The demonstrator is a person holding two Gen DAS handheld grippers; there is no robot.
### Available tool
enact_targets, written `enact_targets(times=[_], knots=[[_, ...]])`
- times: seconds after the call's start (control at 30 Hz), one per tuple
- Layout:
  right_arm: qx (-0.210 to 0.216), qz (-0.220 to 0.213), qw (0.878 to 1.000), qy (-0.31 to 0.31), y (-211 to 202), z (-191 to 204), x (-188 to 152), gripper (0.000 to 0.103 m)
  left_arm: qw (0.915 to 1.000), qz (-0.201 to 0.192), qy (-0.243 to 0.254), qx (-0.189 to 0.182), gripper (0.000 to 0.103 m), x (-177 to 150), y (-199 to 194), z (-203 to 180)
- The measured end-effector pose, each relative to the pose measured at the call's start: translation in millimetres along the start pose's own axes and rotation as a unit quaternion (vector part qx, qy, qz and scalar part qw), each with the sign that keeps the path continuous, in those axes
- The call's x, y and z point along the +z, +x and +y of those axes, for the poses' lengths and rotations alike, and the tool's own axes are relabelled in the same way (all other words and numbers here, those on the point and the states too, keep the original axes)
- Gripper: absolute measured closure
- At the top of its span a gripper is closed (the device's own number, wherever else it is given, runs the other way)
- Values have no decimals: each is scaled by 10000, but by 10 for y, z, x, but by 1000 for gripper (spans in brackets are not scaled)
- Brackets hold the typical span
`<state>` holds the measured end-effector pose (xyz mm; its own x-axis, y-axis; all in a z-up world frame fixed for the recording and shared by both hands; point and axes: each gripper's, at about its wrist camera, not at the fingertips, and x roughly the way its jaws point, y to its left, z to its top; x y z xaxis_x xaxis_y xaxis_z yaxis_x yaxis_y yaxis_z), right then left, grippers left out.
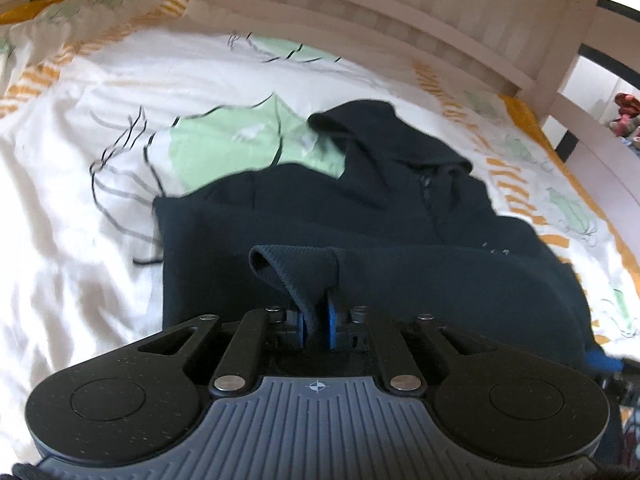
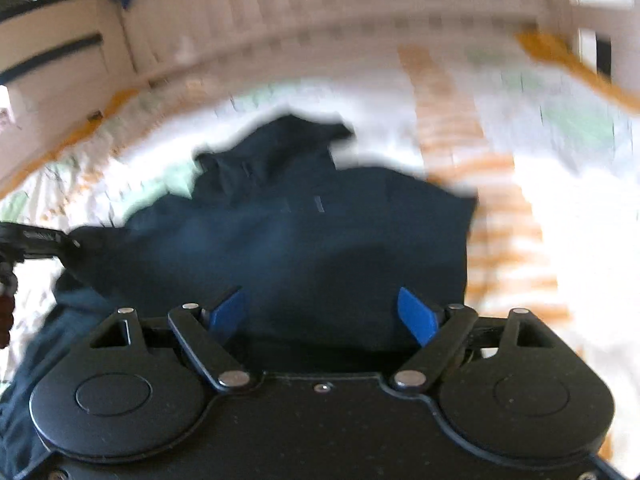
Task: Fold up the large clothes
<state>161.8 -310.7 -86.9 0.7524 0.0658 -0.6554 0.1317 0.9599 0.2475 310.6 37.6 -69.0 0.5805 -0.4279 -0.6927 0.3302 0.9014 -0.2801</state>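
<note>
Left claw (image 1: 316, 320) is pinched shut on the ribbed cuff (image 1: 280, 268) of a dark navy hoodie (image 1: 360, 240), right one's wide open with nothing in it.

Left wrist view: the hoodie lies on the bed (image 1: 80, 200), on a leaf-print duvet, hood (image 1: 380, 140) pointing away toward the slatted headboard (image 1: 320, 32). The cuff is clamped right between the blue pads, so I'd guess the sleeve is getting folded in over the body; next it needs carrying across and laying flat. Right wrist view: pretty blurry, but the right claw (image 2: 324, 312) hangs over the near part of the hoodie (image 2: 300, 240), jaws spread, pads not touching cloth as far as I can tell.
</note>
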Motion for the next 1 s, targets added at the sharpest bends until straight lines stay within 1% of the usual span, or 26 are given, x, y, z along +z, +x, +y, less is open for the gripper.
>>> enact_targets(times=[0.03,0.1,0.13,0.2,0.27,0.33,0.43,0.5,0.63,0.77,0.9,0.93,1.0], knots=[[11,89,10000,-22,12,-18,-75,19,10000,6,-14,21,89,-29,24,26],[-26,19,9996,-295,-45,22,-141,19,10000,-2,-4,64,84,-75,63,49],[-58,97,9993,-356,-54,45,-141,19,10000,-23,12,81,83,-97,82,66],[-54,115,9994,-332,-93,62,-105,19,9999,-88,65,89,81,-138,95,73],[7,-50,9998,-190,-169,45,-47,19,9996,-157,178,123,80,-180,102,55],[27,-324,9994,-106,-261,24,21,19,9991,-265,283,159,78,-234,111,46],[24,-640,9979,-39,-304,10,152,17,9985,-448,274,164,77,-298,106,51],[29,-649,9979,-22,-231,-2,257,12,9982,-522,256,140,77,-323,98,63],[-62,-636,9979,-48,2,-8,353,12,9980,-615,151,51,77,-352,99,107],[-171,-540,9978,334,280,-127,391,12,9980,-629,76,-5,77,-352,108,133],[-471,-496,9952,697,547,-214,351,11,9979,-636,78,-2,77,-359,112,137],[-520,-524,9951,660,581,-198,331,8,9979,-642,77,2,77,-360,111,136],[-601,-571,9960,341,636,-106,281,0,9978,-652,70,6,77,-367,115,131]])
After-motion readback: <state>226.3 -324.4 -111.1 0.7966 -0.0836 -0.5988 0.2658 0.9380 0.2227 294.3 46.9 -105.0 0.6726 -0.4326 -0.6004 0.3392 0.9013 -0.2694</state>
